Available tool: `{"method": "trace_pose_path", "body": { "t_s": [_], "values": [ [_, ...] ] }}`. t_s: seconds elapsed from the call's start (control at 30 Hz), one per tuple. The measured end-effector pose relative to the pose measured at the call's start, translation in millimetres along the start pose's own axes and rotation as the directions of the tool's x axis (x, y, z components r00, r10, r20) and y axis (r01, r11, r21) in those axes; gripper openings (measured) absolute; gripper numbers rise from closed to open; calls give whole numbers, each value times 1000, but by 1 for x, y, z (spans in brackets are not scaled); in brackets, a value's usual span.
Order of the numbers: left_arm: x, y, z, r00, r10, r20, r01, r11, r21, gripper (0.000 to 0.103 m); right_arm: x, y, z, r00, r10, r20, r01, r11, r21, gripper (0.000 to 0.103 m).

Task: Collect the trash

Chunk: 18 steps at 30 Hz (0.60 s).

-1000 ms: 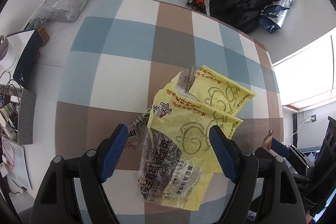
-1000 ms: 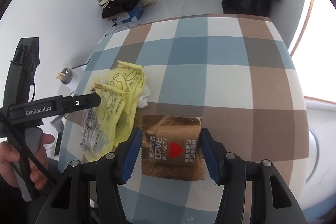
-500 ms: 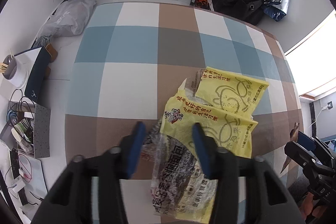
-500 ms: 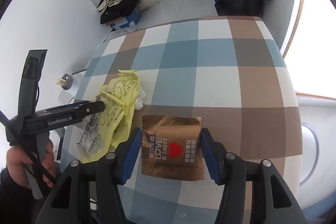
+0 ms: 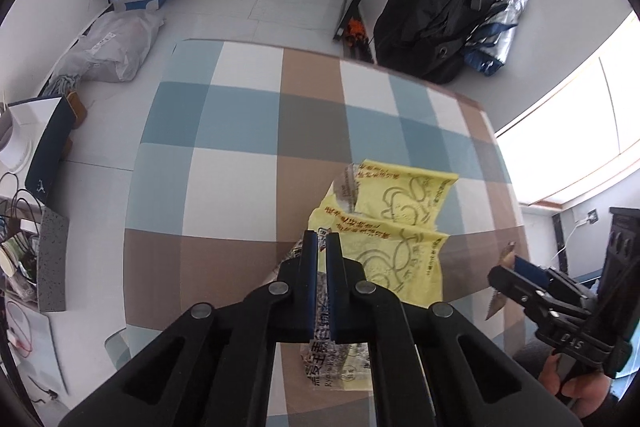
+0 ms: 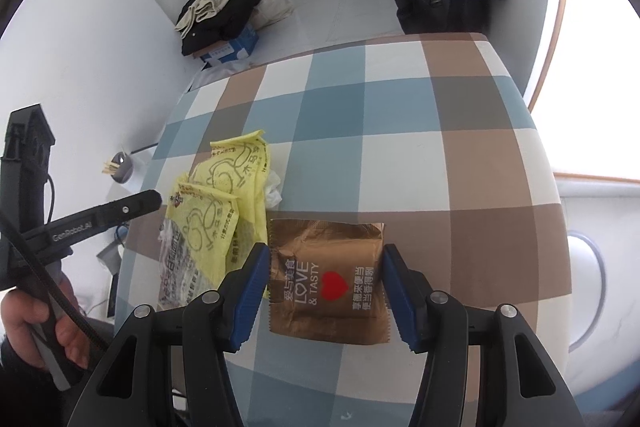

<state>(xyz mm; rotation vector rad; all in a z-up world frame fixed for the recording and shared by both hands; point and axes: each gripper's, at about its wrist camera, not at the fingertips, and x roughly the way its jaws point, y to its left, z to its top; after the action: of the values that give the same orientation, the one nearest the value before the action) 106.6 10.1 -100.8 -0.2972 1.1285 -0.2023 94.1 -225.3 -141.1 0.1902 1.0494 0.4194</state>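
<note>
Trash on the checked table [image 5: 224,187]: two yellow wrappers [image 5: 400,227] overlapping, a clear printed wrapper [image 5: 332,359] under their near end, and a brown wrapper [image 6: 328,275] just to their right.

Progress: early. Nothing is visibly binned and no bin is in view. All wrappers sit on or just above the table.

Left gripper [image 5: 322,247]: fingers fully closed, pinching the clear wrapper's edge; a sliver of film shows in the slit between them. Whether the yellow one is caught too, can't tell.

Right gripper [image 6: 324,283]: about half open, fingers straddling the brown wrapper, each just at a side edge. Looks like a grip across its width, but can't confirm the pads press.

Left to do, my read: lift both and carry to wherever the trash goes.

Orientation: yellow wrappers' long axes run away from the left gripper, up and to the right in its view. Brown wrapper lies flat, roughly square, serrated edges near and far, print sideways.
</note>
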Motion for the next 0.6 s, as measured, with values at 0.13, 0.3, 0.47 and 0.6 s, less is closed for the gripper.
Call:
{"method": "trace_pose_path", "body": {
  "t_s": [0.13, 0.3, 0.47, 0.6],
  "values": [
    [8, 9, 5, 1000, -17, -22, 16, 998, -62, 26, -2, -2, -2, 1000, 3, -1, -2, 1000, 17, 56],
    [19, 15, 7, 996, -83, -24, 80, 989, -127, 67, -5, -2, -1, 1000, 6, 9, -6, 1000, 18, 57],
    [26, 14, 9, 995, -97, -9, 95, 988, -121, 67, -6, -3, -1, 1000, 11, 9, -11, 1000, 19, 57],
    [32, 19, 11, 993, -115, -30, 110, 984, -141, 67, -8, -5, 0, 1000, 22, 15, -23, 999, 27, 57]
  ]
}}
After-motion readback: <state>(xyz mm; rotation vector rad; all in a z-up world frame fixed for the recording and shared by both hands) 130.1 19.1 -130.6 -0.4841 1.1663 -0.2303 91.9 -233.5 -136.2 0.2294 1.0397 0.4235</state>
